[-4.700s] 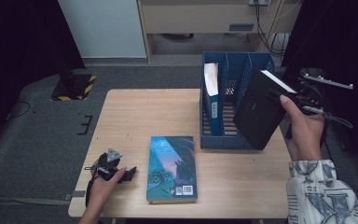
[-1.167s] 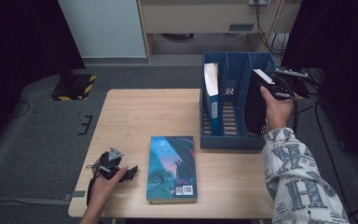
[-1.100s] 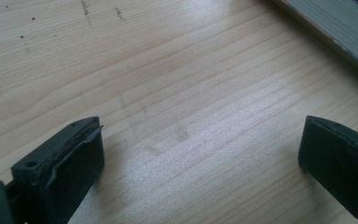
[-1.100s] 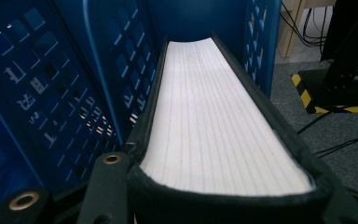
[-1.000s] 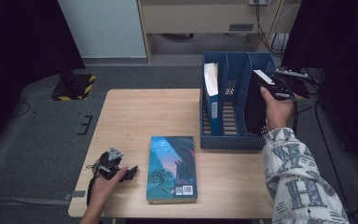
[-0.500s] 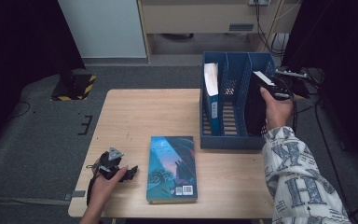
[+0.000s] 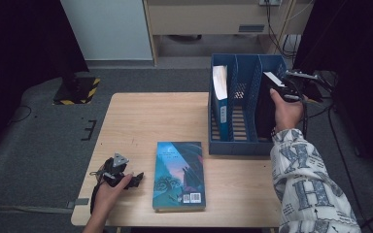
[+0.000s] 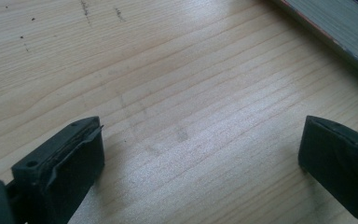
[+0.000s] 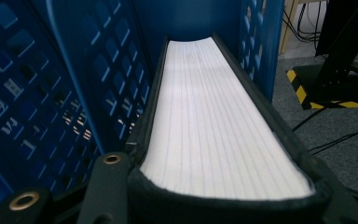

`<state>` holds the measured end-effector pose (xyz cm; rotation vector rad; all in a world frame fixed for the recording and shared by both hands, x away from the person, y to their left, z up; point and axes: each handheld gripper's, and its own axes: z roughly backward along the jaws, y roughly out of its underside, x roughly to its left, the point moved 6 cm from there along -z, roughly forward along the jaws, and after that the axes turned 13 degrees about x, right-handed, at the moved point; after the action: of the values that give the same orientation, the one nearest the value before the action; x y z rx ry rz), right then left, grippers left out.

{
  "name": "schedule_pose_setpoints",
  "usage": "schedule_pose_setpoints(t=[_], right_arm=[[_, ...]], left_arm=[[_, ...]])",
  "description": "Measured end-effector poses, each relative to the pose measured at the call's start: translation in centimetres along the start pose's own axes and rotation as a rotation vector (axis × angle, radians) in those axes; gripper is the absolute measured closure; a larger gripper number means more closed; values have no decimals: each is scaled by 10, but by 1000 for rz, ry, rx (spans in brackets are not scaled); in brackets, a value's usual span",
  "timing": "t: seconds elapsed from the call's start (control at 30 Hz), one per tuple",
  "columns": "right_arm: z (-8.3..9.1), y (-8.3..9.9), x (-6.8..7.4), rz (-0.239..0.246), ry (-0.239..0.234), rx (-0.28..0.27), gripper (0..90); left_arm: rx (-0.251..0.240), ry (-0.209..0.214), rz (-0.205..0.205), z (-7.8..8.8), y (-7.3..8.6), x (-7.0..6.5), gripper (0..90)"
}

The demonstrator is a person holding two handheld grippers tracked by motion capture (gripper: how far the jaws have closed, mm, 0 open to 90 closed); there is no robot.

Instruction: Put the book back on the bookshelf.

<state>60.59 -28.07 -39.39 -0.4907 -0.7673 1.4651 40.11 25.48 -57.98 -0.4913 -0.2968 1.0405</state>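
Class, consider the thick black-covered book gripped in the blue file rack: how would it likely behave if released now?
The thick black-covered book probably feels heavy: its page block is deep. It stands on edge, so it could tip, though the blue plastic file rack's walls would likely catch it. The right gripper clamps it, suggesting stiff covers.

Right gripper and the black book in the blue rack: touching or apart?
Touching. In the right gripper view the right gripper has both jaws pressed against the covers of the black book, whose white page edge runs up between them inside the blue rack.
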Motion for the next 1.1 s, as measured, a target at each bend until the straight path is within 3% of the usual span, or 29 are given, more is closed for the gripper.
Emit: schedule_pose_setpoints(t=[0.23, 0.53, 1.1], right_arm=[[-1, -1, 1, 25, 21, -5, 531], [-5, 7, 0, 17, 22, 2, 530], [7, 31, 6, 62, 71, 103, 525]], left_arm=[[0, 1, -1, 0, 0, 0, 0], [0, 2, -4, 0, 0, 0, 0], [-2, 11, -11, 0, 1, -3, 0]])
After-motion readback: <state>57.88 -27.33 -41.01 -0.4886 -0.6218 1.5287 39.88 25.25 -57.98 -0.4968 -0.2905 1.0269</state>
